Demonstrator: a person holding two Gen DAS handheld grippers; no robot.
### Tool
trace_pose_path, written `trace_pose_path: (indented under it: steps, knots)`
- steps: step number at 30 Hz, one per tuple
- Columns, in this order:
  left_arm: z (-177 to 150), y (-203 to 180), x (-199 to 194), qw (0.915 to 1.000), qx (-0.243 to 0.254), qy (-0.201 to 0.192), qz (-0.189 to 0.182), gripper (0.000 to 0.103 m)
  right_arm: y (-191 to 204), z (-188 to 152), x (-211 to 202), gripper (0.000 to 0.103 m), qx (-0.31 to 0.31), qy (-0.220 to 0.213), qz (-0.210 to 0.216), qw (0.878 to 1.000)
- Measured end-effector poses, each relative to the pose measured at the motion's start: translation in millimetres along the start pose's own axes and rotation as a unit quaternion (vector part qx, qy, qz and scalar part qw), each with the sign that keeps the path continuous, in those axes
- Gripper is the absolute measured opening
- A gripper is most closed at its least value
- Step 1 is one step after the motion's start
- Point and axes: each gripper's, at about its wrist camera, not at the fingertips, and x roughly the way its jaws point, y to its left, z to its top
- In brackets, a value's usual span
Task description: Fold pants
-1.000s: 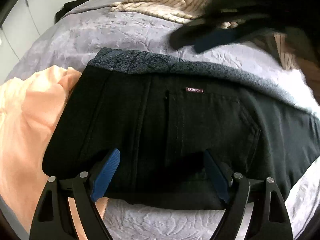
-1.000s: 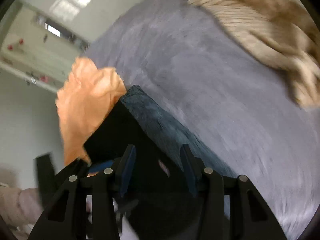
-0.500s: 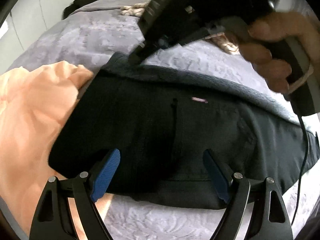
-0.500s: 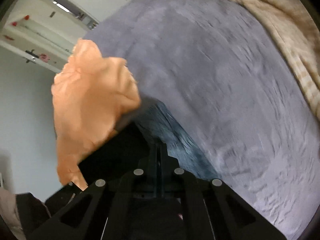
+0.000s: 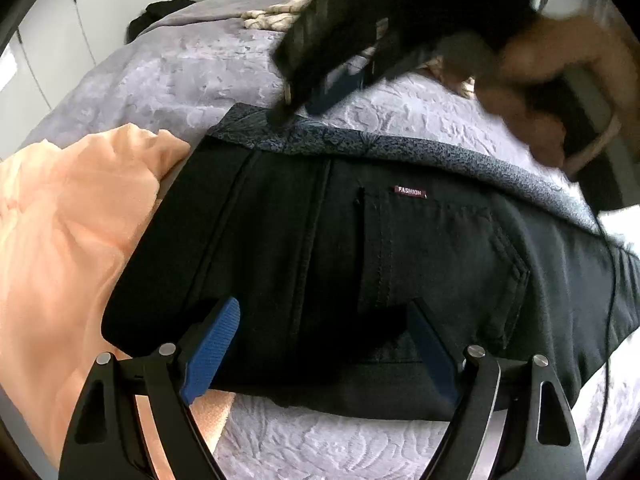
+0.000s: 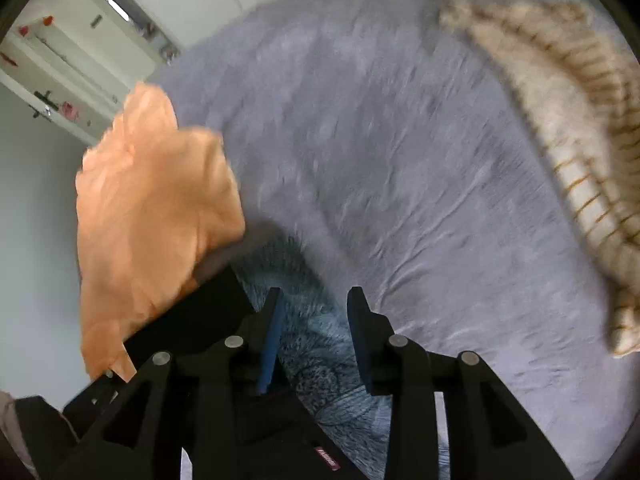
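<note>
My left gripper [image 5: 320, 344] stands spread wide above the folded black pants [image 5: 360, 264], pads clear of the matte twill near its front fold. My right gripper [image 6: 314, 320] is opening, straddling the mottled blue-grey fabric [image 6: 316, 344] beneath the pants' far edge. Peach cloth [image 5: 68, 248] bunches leftward on the embossed lavender bedspread [image 5: 192, 72].

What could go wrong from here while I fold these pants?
1. The right gripper is opening over the patterned blue-grey fabric under the pants; it may grab that layer instead.
2. The orange garment touches the pants' end and could get dragged into the fold.
3. The left gripper stands wide, holding nothing, so the pants may slide.
</note>
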Motion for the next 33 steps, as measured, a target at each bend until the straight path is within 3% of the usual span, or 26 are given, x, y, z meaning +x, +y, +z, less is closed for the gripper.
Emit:
trace_pose_path:
  steps: [1,2,5,7,9,12,16,18,22,26,29,30,32,33]
  knots:
    - [-0.1,0.4,-0.8,1.0000,-0.003,0.000,-0.001,0.086,-0.7,-2.7,6.5,0.034,-0.003,0.015,0.002,1.000]
    - [-0.2,0.8,-1.6,1.0000,-0.004,0.000,-0.001,0.086,-0.4,-5.6,13.3,0.010,-0.006,0.029,0.006,1.000]
    - [0.3,4.8,-8.4,0.9998,-0.015,-0.001,-0.010,0.086,1.9,-4.8,4.8,0.004,0.007,0.020,0.024,0.999]
    - [-1.4,8.1,-13.5,0.9996,-0.019,-0.002,-0.019,0.086,5.3,3.5,-6.1,0.004,0.006,0.005,0.046,0.999]
    - [-3.7,9.2,-9.8,0.9999,-0.008,0.001,-0.010,0.086,6.9,10.7,-1.1,0.003,0.002,0.004,0.038,0.999]
    - [-0.9,5.8,-3.1,0.9998,0.013,0.010,0.008,0.086,-5.6,5.8,24.5,0.005,0.046,0.016,0.018,0.999]
    - [11.9,-5.5,-18.3,0.9996,0.028,0.009,0.003,0.086,-25.9,-13.4,-14.9,0.028,0.122,-0.026,0.033,0.992]
    - [22.9,-17.5,-27.3,0.9991,0.040,-0.001,-0.011,0.086,-36.7,-37.5,-57.7,0.029,0.134,-0.057,0.029,0.989]
    - [45.2,-54.3,-19.2,0.9959,0.063,0.013,-0.063,0.086,-76.8,-128.3,-129.4,0.029,0.218,-0.089,0.032,0.971]
    - [62.2,-106.5,18.2,0.9915,0.087,0.038,-0.089,0.086,-111.8,-220.4,-142.9,0.029,0.304,-0.078,-0.002,0.949]
    - [76.1,-126.4,44.5,0.9941,0.096,0.027,-0.043,0.086,-138.9,-262.5,-120.7,0.028,0.349,-0.056,-0.063,0.934]
    - [84.8,-127.0,56.4,0.9955,0.089,0.024,-0.022,0.086,-152.9,-271.3,-118.3,0.025,0.359,-0.065,-0.093,0.927]
    - [99.4,-121.2,70.6,0.9970,0.073,0.024,0.008,0.086,-178.9,-279.6,-119.6,0.016,0.385,-0.099,-0.097,0.912]
    - [104.9,-115.7,75.1,0.9973,0.065,0.028,0.018,0.086,-189.3,-280.9,-122.0,0.016,0.396,-0.112,-0.103,0.905]
